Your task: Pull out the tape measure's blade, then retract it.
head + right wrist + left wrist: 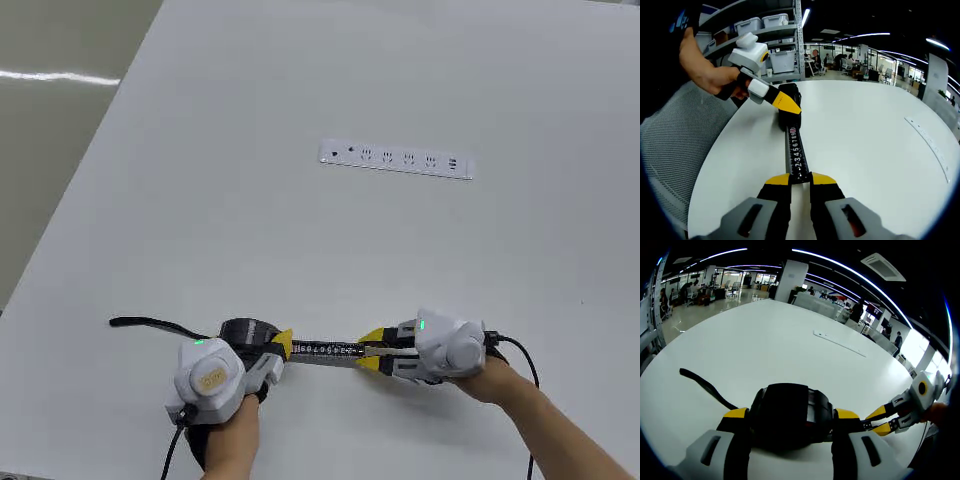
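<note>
A black tape measure (247, 333) lies on the white table near the front edge, and my left gripper (278, 350) is shut on its case (790, 412). Its black wrist strap (150, 324) trails to the left. A short length of the blade (325, 350), dark with white numbers (795, 150), runs right from the case to my right gripper (372, 350), which is shut on the blade's end (799, 176). In the right gripper view the case (789, 107) sits past the numbered blade with the left gripper's yellow fingertip (785, 102) beside it.
A white power strip (395, 160) lies flat at the middle of the table, well beyond the grippers. The table's left edge (75, 180) borders a grey floor. A mesh chair back (675, 150) stands beside the table in the right gripper view.
</note>
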A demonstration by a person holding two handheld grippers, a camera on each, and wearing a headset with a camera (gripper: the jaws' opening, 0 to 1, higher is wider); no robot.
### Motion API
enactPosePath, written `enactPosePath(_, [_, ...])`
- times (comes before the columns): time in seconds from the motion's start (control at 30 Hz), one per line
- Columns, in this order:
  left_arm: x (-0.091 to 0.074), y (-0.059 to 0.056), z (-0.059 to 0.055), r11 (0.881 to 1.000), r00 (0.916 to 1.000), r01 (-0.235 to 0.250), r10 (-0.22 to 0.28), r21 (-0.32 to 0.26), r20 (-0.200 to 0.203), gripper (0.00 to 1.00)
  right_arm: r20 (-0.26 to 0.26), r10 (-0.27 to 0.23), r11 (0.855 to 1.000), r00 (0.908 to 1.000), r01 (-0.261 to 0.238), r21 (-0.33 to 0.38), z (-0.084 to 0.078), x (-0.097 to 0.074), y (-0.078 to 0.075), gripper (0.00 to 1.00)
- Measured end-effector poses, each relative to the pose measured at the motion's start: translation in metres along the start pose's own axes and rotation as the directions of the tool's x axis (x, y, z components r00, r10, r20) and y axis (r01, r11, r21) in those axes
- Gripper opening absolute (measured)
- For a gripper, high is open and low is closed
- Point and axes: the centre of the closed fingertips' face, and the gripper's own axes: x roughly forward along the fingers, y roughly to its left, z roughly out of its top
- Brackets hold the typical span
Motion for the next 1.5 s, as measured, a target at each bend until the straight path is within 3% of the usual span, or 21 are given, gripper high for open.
enactPosePath(1.5, [0.000,0.001,0.000,1.000,1.0000,0.003,-0.003,-0.005,-0.004,0.63,0.032,0.030,1.000,0.9991,-0.030,0.009,0.023,0.042,0.009,0.12])
